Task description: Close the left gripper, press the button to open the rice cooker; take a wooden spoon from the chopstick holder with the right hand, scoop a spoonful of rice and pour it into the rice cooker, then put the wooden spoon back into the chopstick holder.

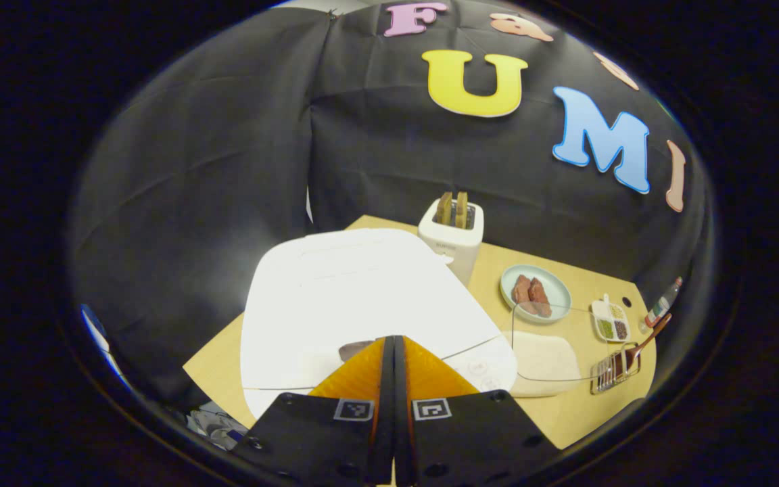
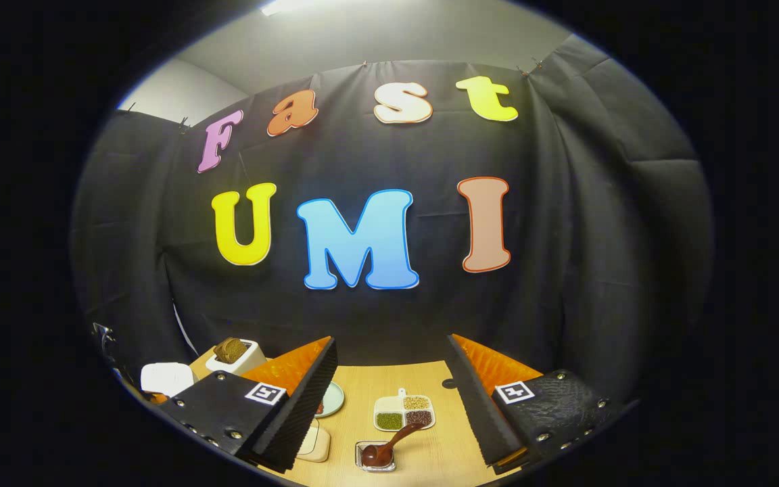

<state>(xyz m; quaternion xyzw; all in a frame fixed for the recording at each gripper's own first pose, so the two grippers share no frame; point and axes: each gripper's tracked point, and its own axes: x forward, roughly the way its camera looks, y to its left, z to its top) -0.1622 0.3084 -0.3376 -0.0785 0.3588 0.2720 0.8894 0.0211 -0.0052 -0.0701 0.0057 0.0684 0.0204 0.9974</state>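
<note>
The white rice cooker [image 1: 362,297] stands close in the left gripper view with its lid down. My left gripper [image 1: 393,343] is shut with nothing in it, its tips low over the cooker's front beside a dark button [image 1: 354,350]. A wooden spoon [image 1: 648,341] leans in the wire chopstick holder [image 1: 614,372] at the table's right end, past a clear box of rice [image 1: 544,352]. In the right gripper view my right gripper [image 2: 393,352] is open and empty, above and short of the spoon [image 2: 389,446] in its holder [image 2: 374,457]. The cooker [image 2: 168,377] sits far left.
A white toaster [image 1: 450,237] holding bread stands behind the cooker. On the wooden table [image 1: 565,412] are a plate of meat [image 1: 535,294], a divided dish of beans [image 1: 610,321] and a small bottle [image 1: 663,301]. Black cloth walls close the back and sides.
</note>
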